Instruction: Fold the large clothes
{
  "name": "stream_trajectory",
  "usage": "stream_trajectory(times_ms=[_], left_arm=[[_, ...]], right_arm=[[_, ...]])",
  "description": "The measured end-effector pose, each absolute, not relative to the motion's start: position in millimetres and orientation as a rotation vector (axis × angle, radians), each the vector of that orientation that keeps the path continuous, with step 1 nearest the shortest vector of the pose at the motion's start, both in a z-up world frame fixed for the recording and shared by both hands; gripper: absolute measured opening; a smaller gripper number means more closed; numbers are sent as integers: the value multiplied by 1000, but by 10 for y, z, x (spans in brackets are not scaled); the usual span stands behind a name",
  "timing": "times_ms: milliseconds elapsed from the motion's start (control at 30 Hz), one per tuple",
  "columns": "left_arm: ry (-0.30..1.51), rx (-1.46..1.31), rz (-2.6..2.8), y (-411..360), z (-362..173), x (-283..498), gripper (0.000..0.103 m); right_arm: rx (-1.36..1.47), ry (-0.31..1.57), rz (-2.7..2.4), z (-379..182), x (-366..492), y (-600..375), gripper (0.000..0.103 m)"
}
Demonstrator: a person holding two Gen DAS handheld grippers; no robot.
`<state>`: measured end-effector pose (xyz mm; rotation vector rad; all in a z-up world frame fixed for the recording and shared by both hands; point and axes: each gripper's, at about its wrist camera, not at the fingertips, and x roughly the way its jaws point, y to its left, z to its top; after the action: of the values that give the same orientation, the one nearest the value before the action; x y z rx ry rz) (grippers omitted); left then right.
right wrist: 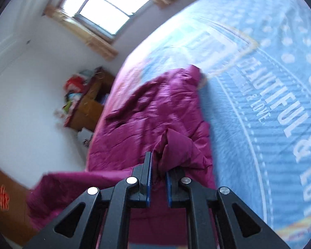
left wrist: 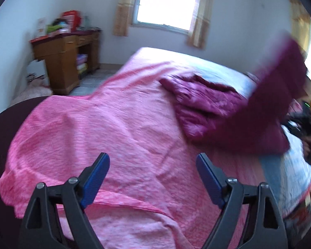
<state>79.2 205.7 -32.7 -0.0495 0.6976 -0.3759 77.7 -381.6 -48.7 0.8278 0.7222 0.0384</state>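
Magenta garment [right wrist: 155, 112] pinched in right hand-held gripper [right wrist: 158, 172] | left hand-held gripper [left wrist: 153, 166] spread wide, garment beyond it

Broad pink crinkled bedsheet [left wrist: 105, 124] lies open ahead of the left gripper [left wrist: 153, 178], jaws spread, nothing between them. Crumpled magenta quilted garment [left wrist: 207, 108] blocks the far right. Wooden cabinet [left wrist: 66, 62] stands far left, beyond the bed.
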Motion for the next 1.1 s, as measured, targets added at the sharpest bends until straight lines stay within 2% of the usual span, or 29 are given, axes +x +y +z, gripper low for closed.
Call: stream_trajectory(times_ms=[67,167,300,333,367,400,433,467,567,667,767,933,967,1000,1033,1067,1100], left_arm=[[692,-50,-455,1949,-274,811,89],[642,-60,-543,1722,-108,913,101],[628,-75,-591,1405,64,1225,101],[635,-75,-588,1328,82,1347,101],[645,-73,-584,1272,70,1450,101],[669,-73,-572,1217,42,1578,101],[704,-84,-554,1185,-12,1710,101],[735,-101,-541,1175,-65,1812,101],[802,-189,-538,1226,-227,1960,100],[827,-310,-574,1297,-334,1996,100],[846,-370,-621,1256,-372,2034,100],[920,-303,-610,1051,-477,2095,100],[928,-303,-603,1038,-505,2092,97],[924,-308,-601,1037,-522,2084,79],[915,-308,-610,1031,-528,2054,69],[908,-298,-611,1034,-520,2032,57],[877,-265,-601,1022,-484,1951,47]], right_arm=[[822,742,19,-598,883,-3835,11],[777,737,33,-668,1018,-3795,11],[823,686,111,-621,1132,-3817,19],[849,670,126,-591,1127,-3844,30],[877,636,149,-535,1085,-3890,46],[889,595,168,-463,1029,-3936,56],[887,556,174,-379,961,-3976,70],[878,532,173,-311,898,-3995,75],[795,500,173,-124,679,-4073,75],[530,547,55,-41,559,-3992,75],[430,616,37,-192,644,-3910,75],[410,759,15,-615,1037,-3823,75],[413,783,25,-702,1086,-3783,75],[407,795,37,-765,1102,-3726,70],[391,798,33,-793,1094,-3676,40],[358,798,2,-809,1079,-3626,27],[341,783,-24,-798,1042,-3594,27]])
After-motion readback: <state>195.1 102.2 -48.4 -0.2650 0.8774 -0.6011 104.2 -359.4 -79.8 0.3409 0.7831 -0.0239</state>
